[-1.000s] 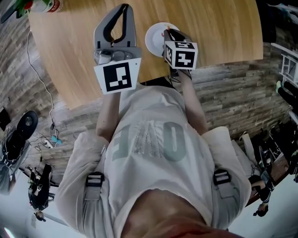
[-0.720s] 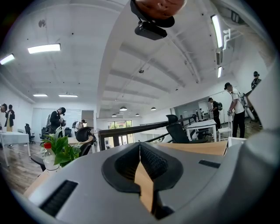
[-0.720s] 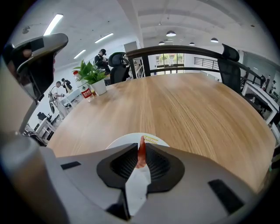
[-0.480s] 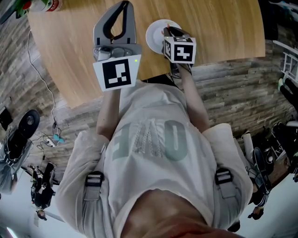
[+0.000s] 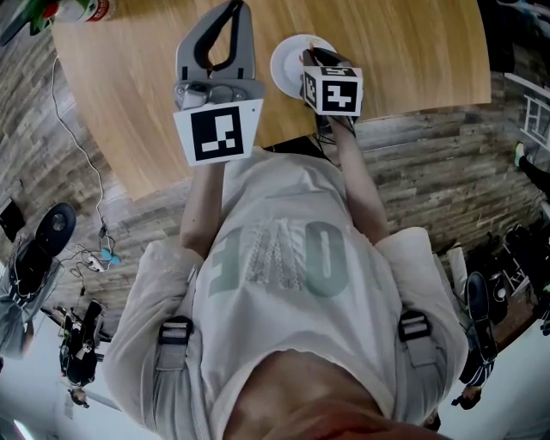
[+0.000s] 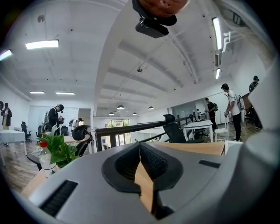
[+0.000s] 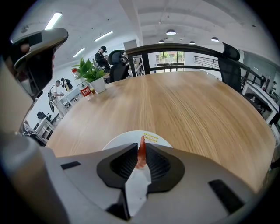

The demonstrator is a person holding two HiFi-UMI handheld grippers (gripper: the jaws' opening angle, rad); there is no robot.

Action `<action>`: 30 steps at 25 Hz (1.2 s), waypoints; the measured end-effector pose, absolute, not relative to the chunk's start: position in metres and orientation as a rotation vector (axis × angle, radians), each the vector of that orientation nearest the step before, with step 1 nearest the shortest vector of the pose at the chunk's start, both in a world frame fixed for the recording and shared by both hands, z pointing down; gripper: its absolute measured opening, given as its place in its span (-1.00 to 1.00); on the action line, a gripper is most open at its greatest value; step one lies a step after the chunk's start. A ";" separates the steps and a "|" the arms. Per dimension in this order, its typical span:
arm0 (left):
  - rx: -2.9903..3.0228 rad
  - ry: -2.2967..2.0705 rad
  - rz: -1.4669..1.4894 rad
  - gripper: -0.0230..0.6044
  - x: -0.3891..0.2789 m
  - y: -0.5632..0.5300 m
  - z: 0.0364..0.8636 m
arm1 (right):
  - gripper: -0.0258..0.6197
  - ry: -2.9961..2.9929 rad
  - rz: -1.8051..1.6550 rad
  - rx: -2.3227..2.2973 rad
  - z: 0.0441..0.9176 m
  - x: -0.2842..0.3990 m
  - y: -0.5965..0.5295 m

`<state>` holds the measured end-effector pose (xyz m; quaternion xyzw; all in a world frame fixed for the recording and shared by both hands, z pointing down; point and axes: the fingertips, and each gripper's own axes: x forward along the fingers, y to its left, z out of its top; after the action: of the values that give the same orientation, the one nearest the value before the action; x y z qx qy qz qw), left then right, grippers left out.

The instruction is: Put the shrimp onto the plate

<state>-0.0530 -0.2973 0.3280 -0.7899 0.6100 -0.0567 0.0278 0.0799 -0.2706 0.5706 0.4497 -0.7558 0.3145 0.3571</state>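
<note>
A small orange-red shrimp point(image 7: 141, 154) stands upright between the pads of my right gripper point(image 7: 141, 146), which is shut on it. The gripper hangs just above the near part of a white plate point(image 7: 156, 138) on the wooden table. In the head view the same gripper point(image 5: 308, 58) reaches over the plate point(image 5: 288, 64) from the table's near edge, its marker cube hiding much of the jaws. My left gripper point(image 5: 232, 10) is held beside it to the left over bare wood. Its jaws point(image 6: 140, 146) are shut with nothing between them, their tips touching.
The round wooden table point(image 7: 197, 109) stretches away beyond the plate. A potted plant point(image 7: 92, 72) and a red-labelled bottle point(image 7: 86, 91) stand at its far left edge. Office chairs point(image 7: 230, 59) and a railing lie behind it. The table's near edge point(image 5: 284, 142) is against the person's body.
The picture has shifted very slightly. Both grippers keep their places and the right one still holds the shrimp over the plate.
</note>
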 end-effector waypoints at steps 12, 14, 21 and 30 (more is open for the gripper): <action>-2.435 1.893 -0.142 -0.90 -0.055 -0.294 0.323 | -0.67 -1.939 0.781 1.178 0.570 0.084 -0.269; -2.433 1.888 -0.135 -0.90 -0.055 -0.294 0.322 | -0.55 -1.946 0.792 1.175 0.569 0.082 -0.268; -2.437 1.873 -0.135 -0.89 -0.055 -0.294 0.323 | -0.56 -1.965 0.795 1.191 0.563 0.078 -0.271; -2.425 1.869 -0.126 -0.90 -0.055 -0.290 0.318 | -0.67 -1.985 0.744 1.257 0.546 0.082 -0.281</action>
<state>-0.0547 -0.2903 0.3181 -0.7908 0.6094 -0.0410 0.0384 0.0822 -0.2812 0.5464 0.4810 -0.7598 0.2847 0.3320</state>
